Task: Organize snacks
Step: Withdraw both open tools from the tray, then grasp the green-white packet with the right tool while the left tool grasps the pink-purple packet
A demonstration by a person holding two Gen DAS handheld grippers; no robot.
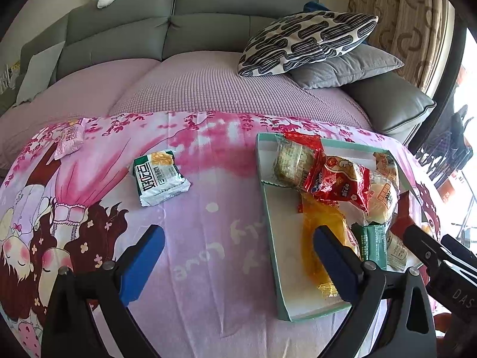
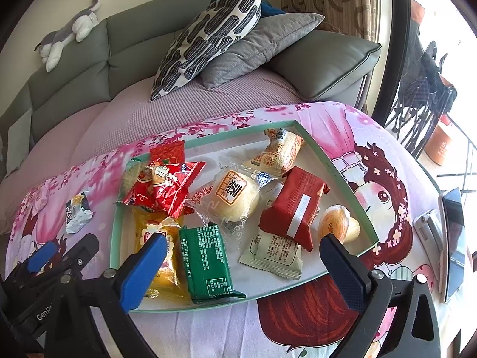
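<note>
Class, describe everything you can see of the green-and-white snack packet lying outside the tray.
The green-and-white snack packet is a small sealed pillow pack of shiny, crinkled film with crimped ends, bold dark lettering on white and an orange food picture. It lies flat and slightly skewed on the pink cartoon cloth, left of the mint-edged tray, touching only the cloth. Both grippers are clear of it.

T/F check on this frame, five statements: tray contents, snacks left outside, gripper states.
1. Both grippers are open and hold nothing. True: left gripper and right gripper show spread, empty jaws.
2. The green-and-white packet lies inside the tray. False: it lies on the cloth, left of the tray.
3. The green packet is in the tray. True.
4. A pink packet lies outside the tray. True.
5. The tray holds only one snack. False: it holds many, including a round bun.
</note>
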